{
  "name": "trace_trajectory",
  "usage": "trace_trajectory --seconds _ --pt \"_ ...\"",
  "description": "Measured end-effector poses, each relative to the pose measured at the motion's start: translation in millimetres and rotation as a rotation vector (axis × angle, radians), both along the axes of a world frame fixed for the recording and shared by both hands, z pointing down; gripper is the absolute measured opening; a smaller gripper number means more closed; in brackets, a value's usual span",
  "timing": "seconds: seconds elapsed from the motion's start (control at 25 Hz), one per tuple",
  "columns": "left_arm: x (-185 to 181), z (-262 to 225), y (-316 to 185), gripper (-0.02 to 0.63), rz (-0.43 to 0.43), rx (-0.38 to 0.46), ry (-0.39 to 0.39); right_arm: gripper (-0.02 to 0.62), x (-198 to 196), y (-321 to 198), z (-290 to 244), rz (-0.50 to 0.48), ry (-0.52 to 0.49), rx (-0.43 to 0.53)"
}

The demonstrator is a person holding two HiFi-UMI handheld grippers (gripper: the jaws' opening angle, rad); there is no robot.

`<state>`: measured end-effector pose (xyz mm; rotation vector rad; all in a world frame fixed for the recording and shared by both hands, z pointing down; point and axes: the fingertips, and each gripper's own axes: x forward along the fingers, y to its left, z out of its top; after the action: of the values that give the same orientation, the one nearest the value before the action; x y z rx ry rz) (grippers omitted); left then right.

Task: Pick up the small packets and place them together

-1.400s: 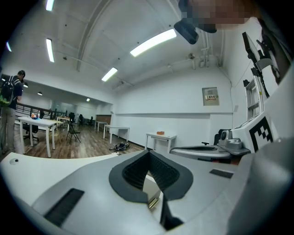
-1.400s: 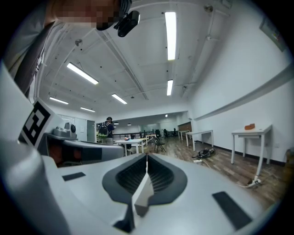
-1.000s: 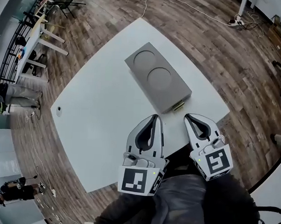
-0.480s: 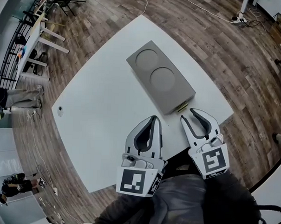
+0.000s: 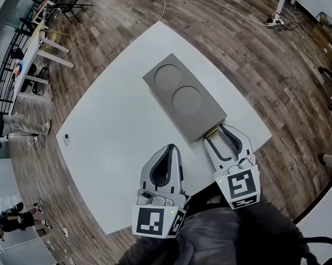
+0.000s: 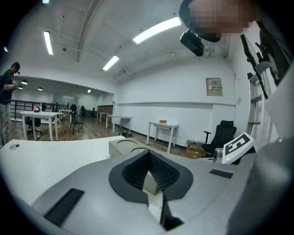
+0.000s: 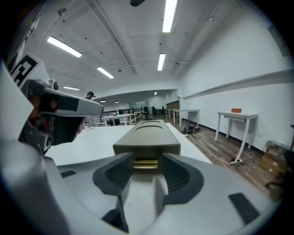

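Observation:
A grey dispenser box [image 5: 184,97] with two round recesses lies on the white table [image 5: 111,138]. Small gold packets [image 5: 210,131] show in a slot at its near end. My right gripper [image 5: 215,133] is open; its jaws have just been opening, and its fingertips now stand on either side of that slot. In the right gripper view the stacked gold packets [image 7: 146,164] sit just ahead between the dark pads [image 7: 117,172], which do not press on them. My left gripper [image 5: 169,148] is shut and empty, hovering over the table's near edge, left of the box [image 6: 124,146].
A small white object [image 5: 67,139] lies near the table's left edge. Wooden floor surrounds the table, with cables at the top [image 5: 253,20]. A person [image 5: 12,125] stands far left by other desks [image 5: 40,52].
My right gripper moved forward to the box's near end and its jaws opened from shut to either side of the packet slot. The left gripper stayed shut and nearly still.

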<state>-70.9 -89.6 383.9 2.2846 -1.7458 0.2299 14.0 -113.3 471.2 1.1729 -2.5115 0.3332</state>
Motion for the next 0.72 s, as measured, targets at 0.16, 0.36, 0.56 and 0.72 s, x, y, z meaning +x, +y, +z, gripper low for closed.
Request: trace_trajectory --seconds 0.16,0.36,0.56,0.72 --pt "-2 -1 -1 0.003 0.001 -0.016 0.005 0.184 -6 1 2 -0.014 0.015 -0.028" --pt "-6 -1 0 0.003 -0.003 -0.033 0.008 0.195 -9 3 10 -0.018 0.05 -0.056" --pt "-8 -1 -2 0.003 -0.005 -0.045 0.009 0.193 -8 -1 11 -0.004 0.058 -0.06" --pt "-7 -1 -4 0.003 -0.003 -0.045 0.013 0.175 -6 -2 11 -0.009 0.058 -0.062"
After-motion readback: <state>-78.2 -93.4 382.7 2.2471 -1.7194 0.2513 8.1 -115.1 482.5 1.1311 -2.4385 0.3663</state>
